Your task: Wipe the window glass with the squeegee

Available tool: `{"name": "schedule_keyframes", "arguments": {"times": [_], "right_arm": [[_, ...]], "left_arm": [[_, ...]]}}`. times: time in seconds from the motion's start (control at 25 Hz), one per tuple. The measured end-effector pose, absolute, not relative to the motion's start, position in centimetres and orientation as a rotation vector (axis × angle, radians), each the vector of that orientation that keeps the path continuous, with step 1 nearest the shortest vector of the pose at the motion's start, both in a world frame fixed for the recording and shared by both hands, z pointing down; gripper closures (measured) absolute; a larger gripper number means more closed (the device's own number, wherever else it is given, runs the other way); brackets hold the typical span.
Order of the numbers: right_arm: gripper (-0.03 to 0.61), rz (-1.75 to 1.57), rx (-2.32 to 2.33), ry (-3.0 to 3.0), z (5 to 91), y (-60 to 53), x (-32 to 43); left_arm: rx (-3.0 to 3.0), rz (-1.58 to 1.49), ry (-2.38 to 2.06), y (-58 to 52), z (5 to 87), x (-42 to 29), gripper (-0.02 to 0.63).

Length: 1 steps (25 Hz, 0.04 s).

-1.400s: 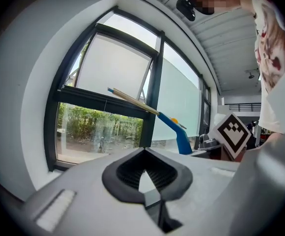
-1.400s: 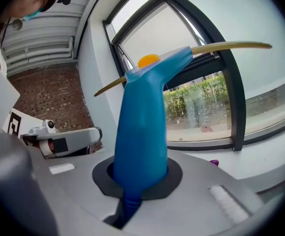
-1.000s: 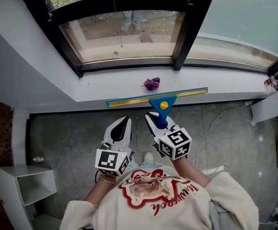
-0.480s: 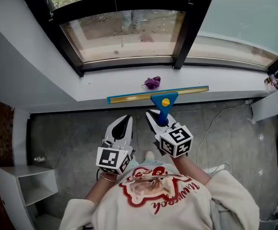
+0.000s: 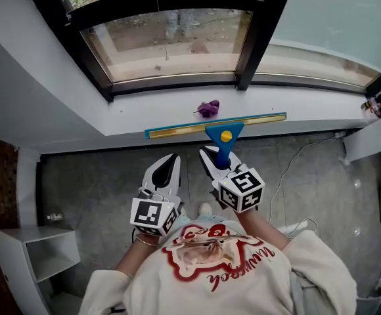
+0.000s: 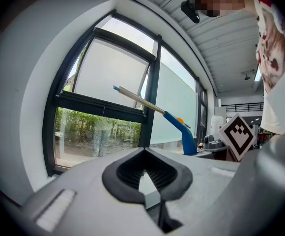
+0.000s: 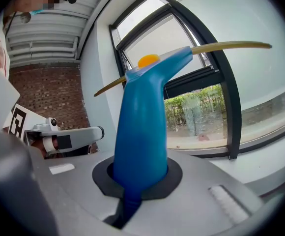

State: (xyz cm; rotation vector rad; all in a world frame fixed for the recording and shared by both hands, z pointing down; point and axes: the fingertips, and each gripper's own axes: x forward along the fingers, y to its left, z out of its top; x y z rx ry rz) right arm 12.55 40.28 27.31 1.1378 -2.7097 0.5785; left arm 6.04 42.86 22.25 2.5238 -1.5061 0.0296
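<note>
My right gripper (image 5: 218, 161) clamps the blue handle of the squeegee (image 5: 224, 135), its long blade held level in the air over the front edge of the white sill (image 5: 138, 117) and short of the window glass (image 5: 171, 38). My left gripper (image 5: 169, 165) hangs alongside, jaws pressed together on nothing. To wipe well, I judge, the blade must meet the pane flat, with even pressure along its whole edge, clear of the purple cloth (image 5: 208, 109) on the sill.
</note>
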Motion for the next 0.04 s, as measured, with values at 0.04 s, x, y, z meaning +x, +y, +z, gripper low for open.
{"name": "schedule_keyframes", "arguments": {"times": [0.04], "right_arm": [[0.552,0.575,1.137,-2.711,27.28,40.31,12.45]], "left_arm": [[2.525,0.027,-1.506,42.90,22.28,5.94,0.614]]}}
